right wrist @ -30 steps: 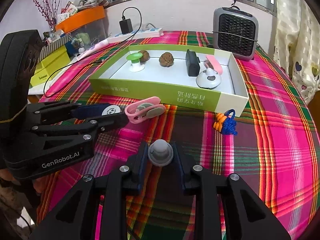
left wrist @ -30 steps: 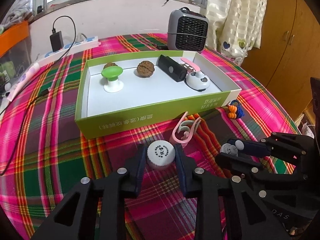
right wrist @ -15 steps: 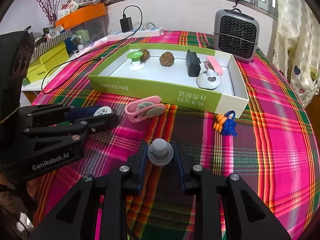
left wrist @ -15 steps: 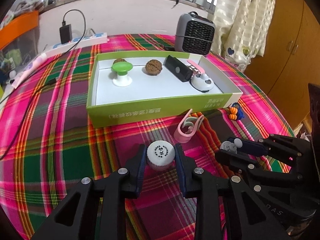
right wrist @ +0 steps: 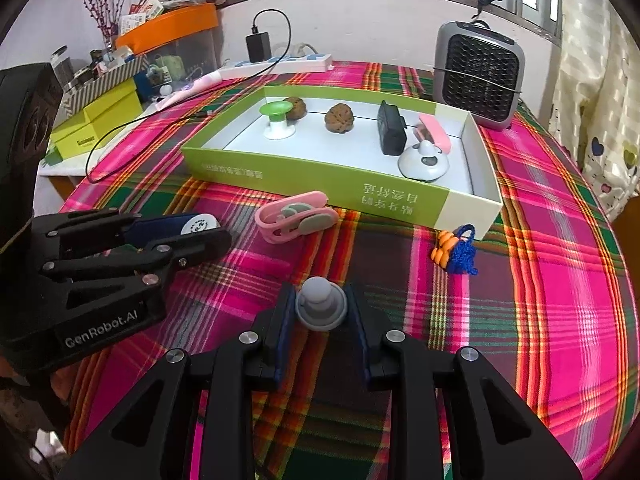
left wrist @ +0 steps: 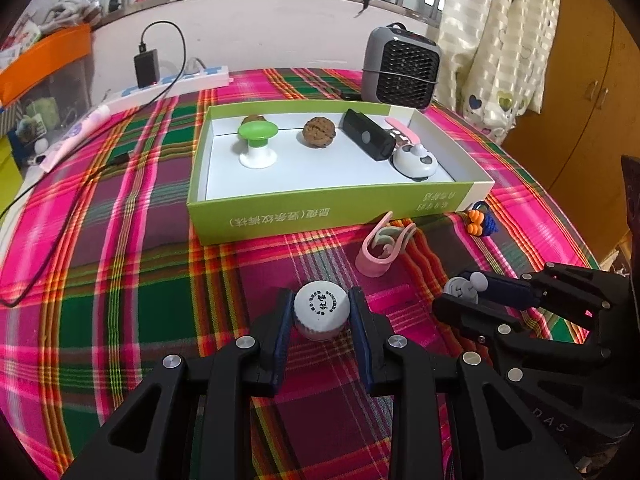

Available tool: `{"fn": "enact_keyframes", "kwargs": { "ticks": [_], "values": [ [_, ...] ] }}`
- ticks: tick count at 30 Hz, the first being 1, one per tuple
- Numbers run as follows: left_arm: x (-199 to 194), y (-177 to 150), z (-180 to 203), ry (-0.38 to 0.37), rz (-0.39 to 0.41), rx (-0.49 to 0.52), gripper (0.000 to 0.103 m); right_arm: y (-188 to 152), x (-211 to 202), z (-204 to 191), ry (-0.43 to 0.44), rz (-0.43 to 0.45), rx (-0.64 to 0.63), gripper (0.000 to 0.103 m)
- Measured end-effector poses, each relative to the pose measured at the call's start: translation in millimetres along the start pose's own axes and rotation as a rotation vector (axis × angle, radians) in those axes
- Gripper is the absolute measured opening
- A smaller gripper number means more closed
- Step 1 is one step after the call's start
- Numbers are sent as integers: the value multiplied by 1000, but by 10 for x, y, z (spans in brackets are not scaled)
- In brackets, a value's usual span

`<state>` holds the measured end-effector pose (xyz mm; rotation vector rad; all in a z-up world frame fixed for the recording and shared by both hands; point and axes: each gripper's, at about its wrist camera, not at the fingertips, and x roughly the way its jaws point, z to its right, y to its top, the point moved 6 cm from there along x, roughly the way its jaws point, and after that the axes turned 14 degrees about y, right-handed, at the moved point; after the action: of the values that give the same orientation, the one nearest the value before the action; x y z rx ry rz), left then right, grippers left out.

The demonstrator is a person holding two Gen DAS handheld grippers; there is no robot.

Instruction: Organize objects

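Note:
My left gripper (left wrist: 321, 317) is shut on a small white-capped bottle (left wrist: 322, 307), held over the plaid tablecloth in front of the green box (left wrist: 320, 210). My right gripper (right wrist: 320, 312) is shut on a grey knob-shaped piece (right wrist: 320, 306). The box (right wrist: 320, 178) holds a green-topped stand (right wrist: 276, 118), two walnuts (right wrist: 339, 118), a black block (right wrist: 390, 132), a pink clip and a white mouse-shaped toy (right wrist: 424, 160). A pink clip (right wrist: 296, 220) and an orange-and-blue knit charm (right wrist: 456, 250) lie on the cloth in front of the box.
A grey fan heater (right wrist: 478, 74) stands behind the box at the right. A power strip with a charger and cable (right wrist: 276, 62) lies at the back left. Yellow boxes and clutter (right wrist: 96, 116) sit off the table's left edge.
Both grippers have drawn back and lifted a little from the box, each still holding its object. The box now looks farther away in the left wrist view.

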<state>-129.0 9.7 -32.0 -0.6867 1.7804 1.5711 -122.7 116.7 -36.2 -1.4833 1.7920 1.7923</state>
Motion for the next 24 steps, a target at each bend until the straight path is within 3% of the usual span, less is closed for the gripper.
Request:
{"fn": "enact_keyframes", "kwargs": {
  "ticks": [11, 24],
  "values": [
    [-136, 61, -9, 42, 32, -18, 26, 79, -86, -42, 39, 38, -21, 27],
    [-239, 304, -5, 26, 86, -23, 26, 342, -189, 9, 35, 76, -36, 27]
  ]
}}
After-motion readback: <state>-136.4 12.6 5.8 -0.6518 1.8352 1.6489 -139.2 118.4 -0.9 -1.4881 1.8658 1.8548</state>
